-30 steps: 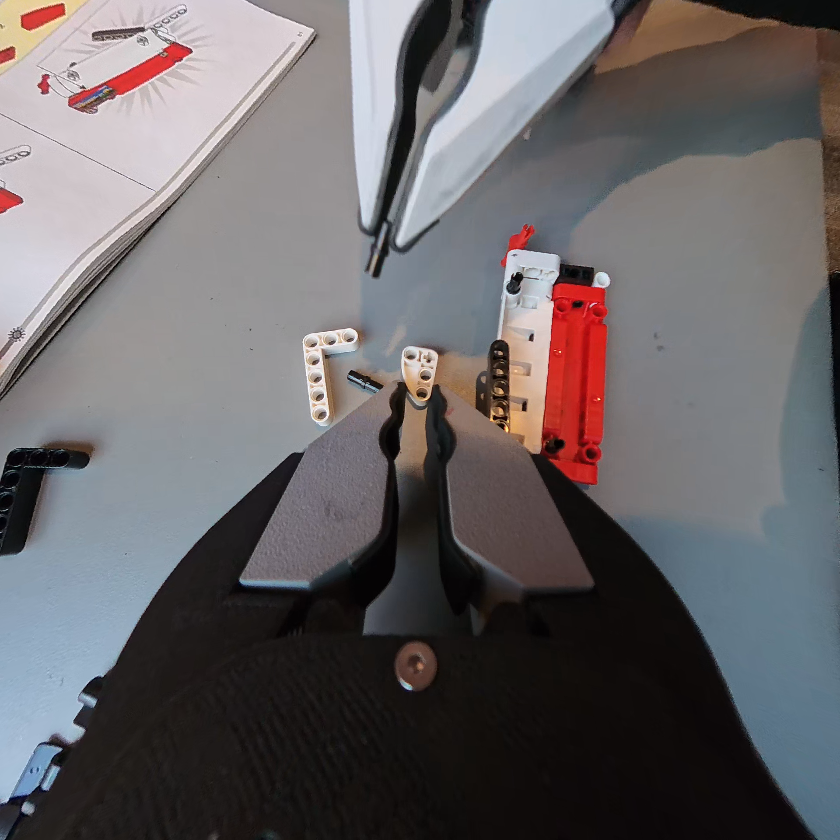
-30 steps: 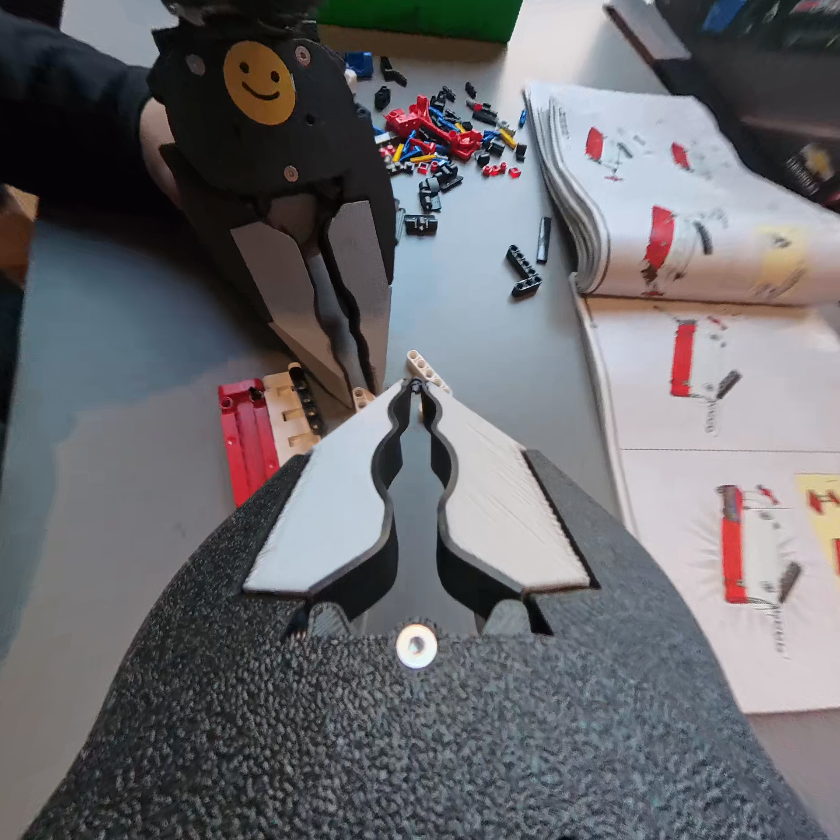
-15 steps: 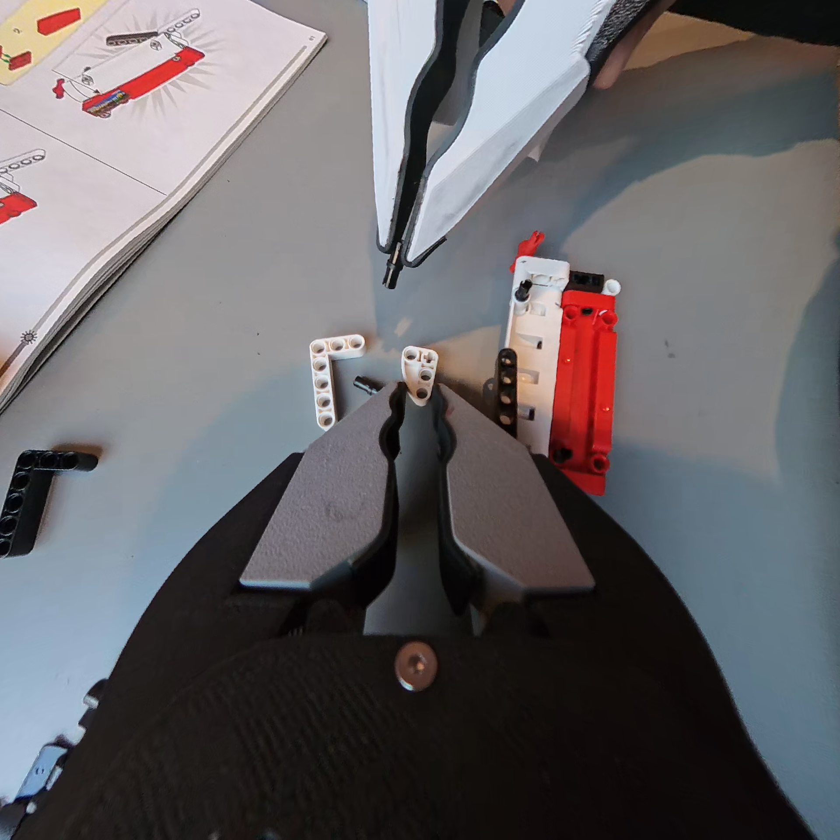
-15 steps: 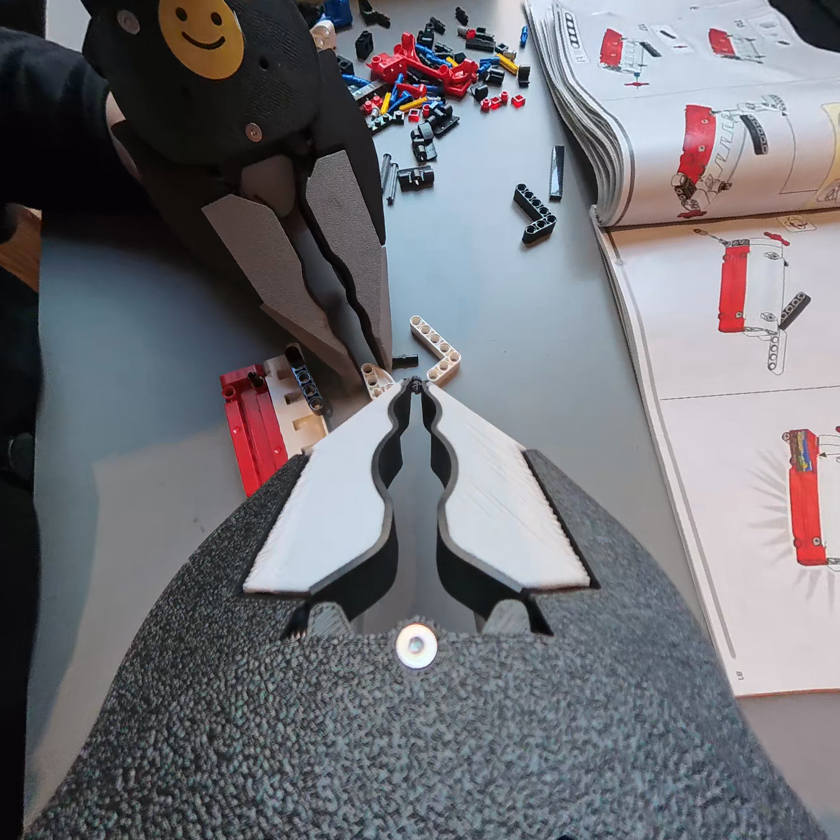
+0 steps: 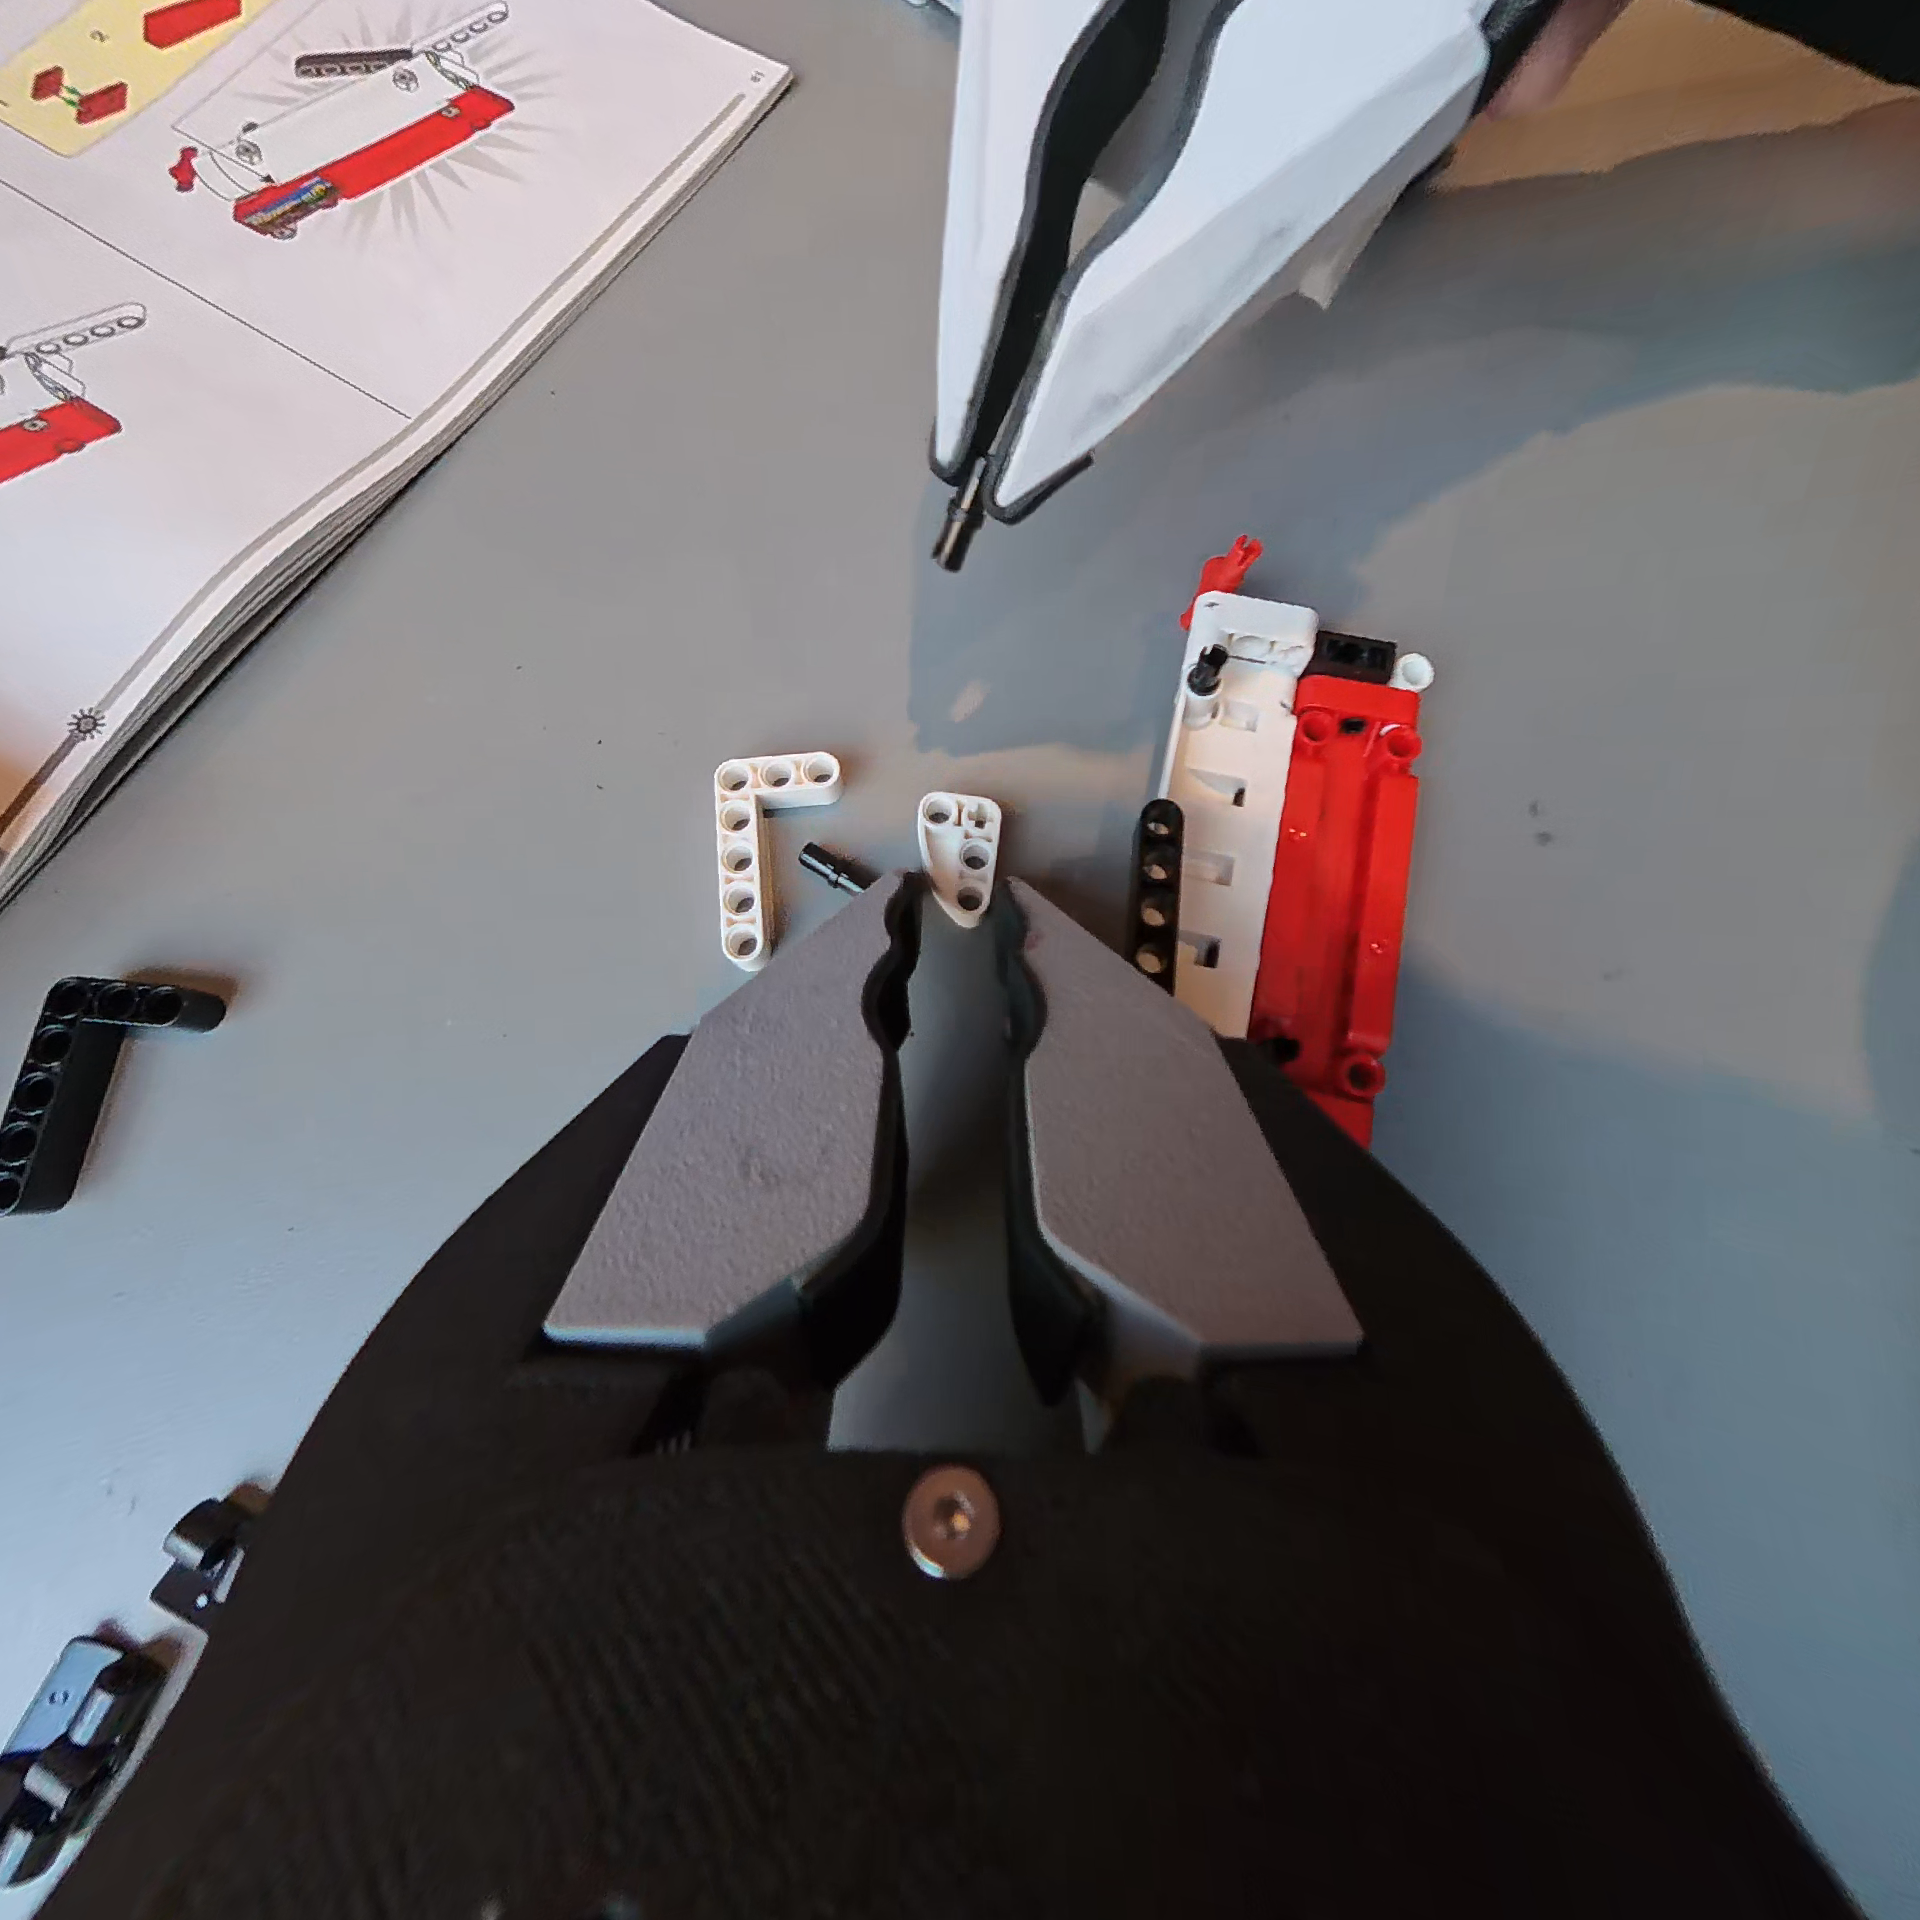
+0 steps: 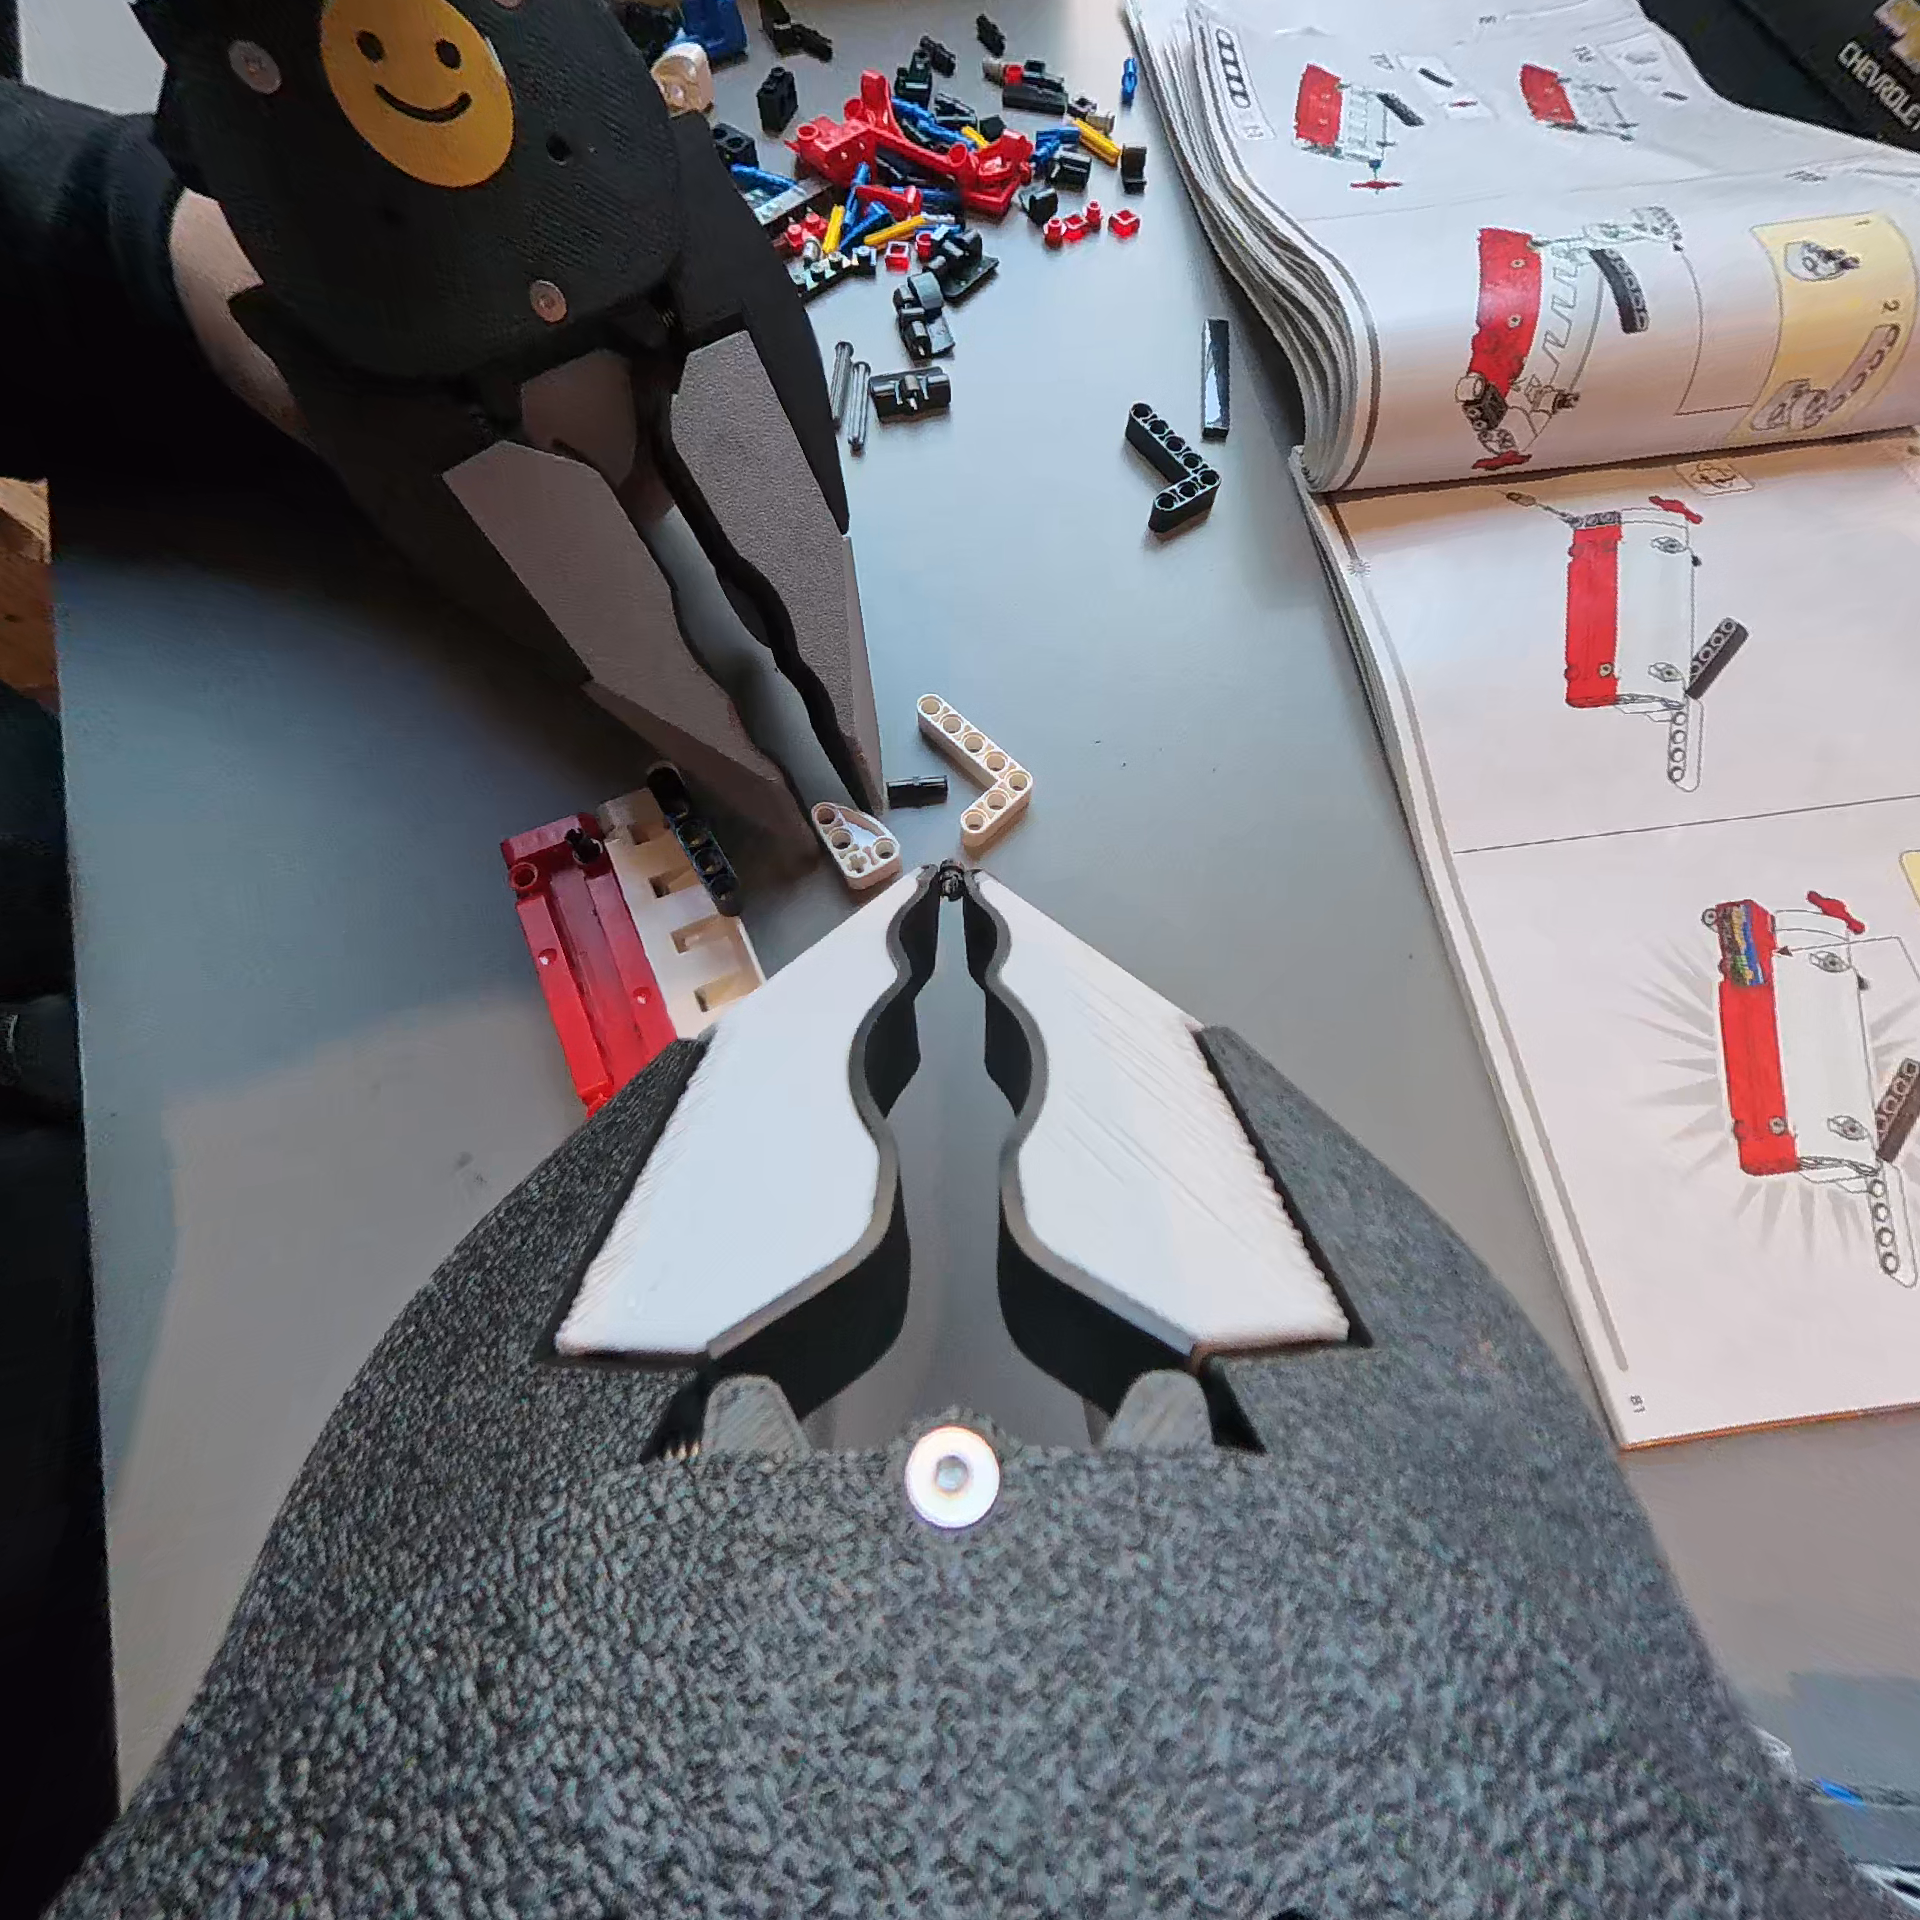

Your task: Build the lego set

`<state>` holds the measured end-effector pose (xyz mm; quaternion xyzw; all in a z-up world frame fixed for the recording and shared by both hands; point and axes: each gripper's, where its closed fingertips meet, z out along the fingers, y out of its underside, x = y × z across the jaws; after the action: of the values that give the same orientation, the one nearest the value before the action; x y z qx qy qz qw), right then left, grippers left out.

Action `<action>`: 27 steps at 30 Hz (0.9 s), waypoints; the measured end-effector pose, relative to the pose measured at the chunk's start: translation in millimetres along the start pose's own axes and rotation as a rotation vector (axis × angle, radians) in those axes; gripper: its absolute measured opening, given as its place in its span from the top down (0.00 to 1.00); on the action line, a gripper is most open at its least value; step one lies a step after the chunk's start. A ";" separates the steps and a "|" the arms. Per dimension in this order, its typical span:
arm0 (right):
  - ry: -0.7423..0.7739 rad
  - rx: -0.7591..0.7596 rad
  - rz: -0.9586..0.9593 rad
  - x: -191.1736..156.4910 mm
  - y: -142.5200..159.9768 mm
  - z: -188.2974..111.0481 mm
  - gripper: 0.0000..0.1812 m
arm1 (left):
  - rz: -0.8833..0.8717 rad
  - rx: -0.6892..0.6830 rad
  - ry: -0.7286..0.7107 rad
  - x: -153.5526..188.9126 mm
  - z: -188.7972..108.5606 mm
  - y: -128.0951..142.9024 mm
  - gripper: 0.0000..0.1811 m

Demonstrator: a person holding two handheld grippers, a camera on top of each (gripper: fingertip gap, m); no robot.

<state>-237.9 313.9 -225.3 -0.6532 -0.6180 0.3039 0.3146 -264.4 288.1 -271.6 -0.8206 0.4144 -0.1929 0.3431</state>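
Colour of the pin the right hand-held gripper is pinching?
Black pin, clearest in the left wrist view, at the right hand-held gripper tips.

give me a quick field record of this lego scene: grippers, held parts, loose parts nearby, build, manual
left gripper: open, tips either side of small white angled piece on the table
right gripper: shut on black pin, raised above the table
loose parts: white L beam, second black pin, black L beam
build: red and white assembly, lying flat
manual: instruction booklet, open
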 end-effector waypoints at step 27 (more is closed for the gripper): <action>-0.050 -0.164 -0.126 -11.7 13.5 35.9 0.98 | 0.017 -0.038 -0.097 -22.2 -6.1 4.1 0.93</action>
<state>-258.4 302.9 -258.1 -0.6289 -0.6884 0.2478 0.2632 -283.3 302.0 -271.1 -0.8319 0.4078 -0.1422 0.3485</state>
